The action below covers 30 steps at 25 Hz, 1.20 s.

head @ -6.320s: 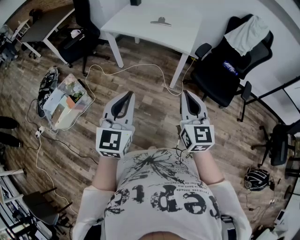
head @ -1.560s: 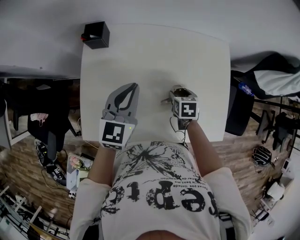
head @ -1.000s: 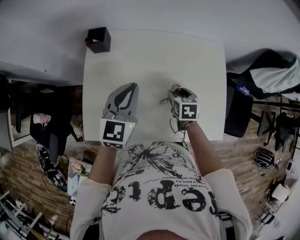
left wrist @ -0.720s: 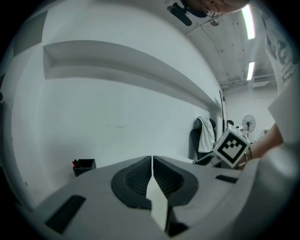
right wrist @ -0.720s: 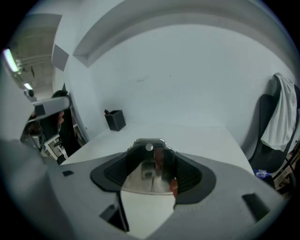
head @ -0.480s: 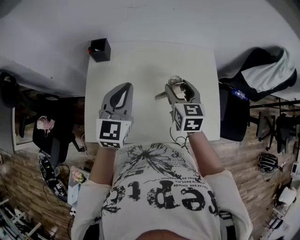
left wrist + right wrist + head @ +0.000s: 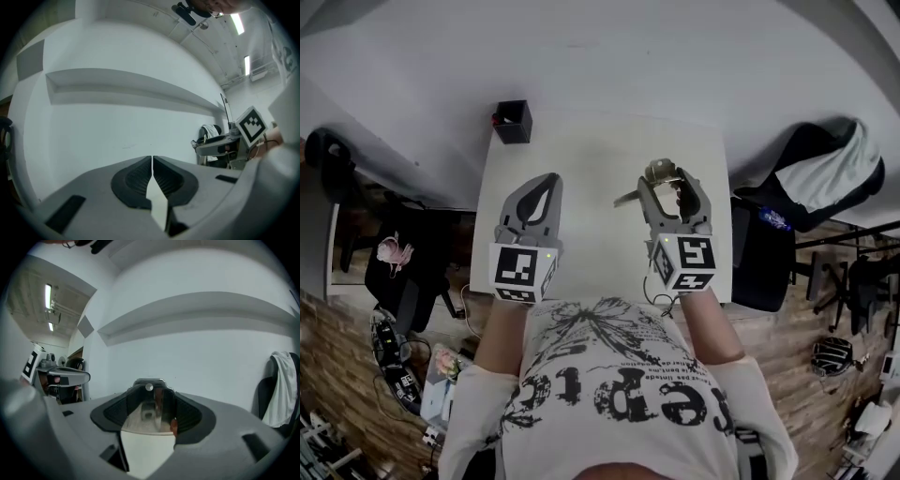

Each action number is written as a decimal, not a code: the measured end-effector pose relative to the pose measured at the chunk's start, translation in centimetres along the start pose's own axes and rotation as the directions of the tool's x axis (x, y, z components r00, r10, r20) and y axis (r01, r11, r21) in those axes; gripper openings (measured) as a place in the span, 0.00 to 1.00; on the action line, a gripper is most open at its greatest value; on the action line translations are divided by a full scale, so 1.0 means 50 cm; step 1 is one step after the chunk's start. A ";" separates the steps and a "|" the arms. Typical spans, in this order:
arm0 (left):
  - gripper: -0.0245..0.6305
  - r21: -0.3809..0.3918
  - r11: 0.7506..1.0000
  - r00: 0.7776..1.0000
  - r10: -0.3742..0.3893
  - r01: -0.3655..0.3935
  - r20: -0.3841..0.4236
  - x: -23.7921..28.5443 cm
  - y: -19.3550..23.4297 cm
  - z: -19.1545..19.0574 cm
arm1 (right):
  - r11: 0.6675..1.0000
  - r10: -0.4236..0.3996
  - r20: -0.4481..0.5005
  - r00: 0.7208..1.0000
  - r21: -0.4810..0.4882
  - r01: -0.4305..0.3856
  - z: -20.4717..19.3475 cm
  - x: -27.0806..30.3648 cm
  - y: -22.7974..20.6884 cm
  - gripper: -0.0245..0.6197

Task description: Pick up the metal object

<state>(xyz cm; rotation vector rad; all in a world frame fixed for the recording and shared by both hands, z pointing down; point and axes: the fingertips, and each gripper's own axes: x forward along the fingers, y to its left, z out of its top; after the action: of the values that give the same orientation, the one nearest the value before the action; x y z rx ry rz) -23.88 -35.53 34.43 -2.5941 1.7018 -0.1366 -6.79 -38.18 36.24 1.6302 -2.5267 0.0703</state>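
Observation:
The metal object (image 7: 660, 172), a shiny clamp-like piece with a thin arm sticking out to the left, is held above the white table (image 7: 591, 150) by my right gripper (image 7: 666, 180), which is shut on it. In the right gripper view the metal object (image 7: 149, 404) fills the gap between the two pads and reflects the room. My left gripper (image 7: 547, 181) hovers over the table's left half, shut with nothing in it. In the left gripper view its pads (image 7: 136, 176) meet along a thin line.
A black box (image 7: 514, 121) stands at the table's far left corner. An office chair with a white cloth (image 7: 825, 173) over it stands to the right of the table. Another dark chair (image 7: 403, 272) and cables lie on the wood floor to the left.
My right gripper has lifted the metal object off the table and tilted upward. The head view has pulled back, so the table looks smaller. The left gripper stays shut and has barely moved.

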 end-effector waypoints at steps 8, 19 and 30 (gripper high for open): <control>0.05 -0.007 1.000 1.000 0.015 -0.014 0.022 -0.011 0.004 0.024 | 1.000 0.013 0.071 0.997 -0.007 -0.012 0.032 -0.016 0.006 0.47; 0.05 -0.012 1.000 1.000 0.004 -0.004 0.027 -0.002 -0.001 0.028 | 0.999 0.020 0.064 0.998 -0.029 -0.018 0.023 -0.007 0.008 0.47; 0.05 -0.013 1.000 1.000 -0.009 0.010 0.019 -0.002 -0.009 0.021 | 1.000 0.018 0.043 0.999 -0.020 -0.017 0.007 -0.003 0.011 0.47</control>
<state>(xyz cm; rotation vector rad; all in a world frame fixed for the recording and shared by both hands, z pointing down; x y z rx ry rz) -23.42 -35.30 33.40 -2.6042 1.6903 -0.1010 -7.28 -37.84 35.91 1.6196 -2.5652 0.0128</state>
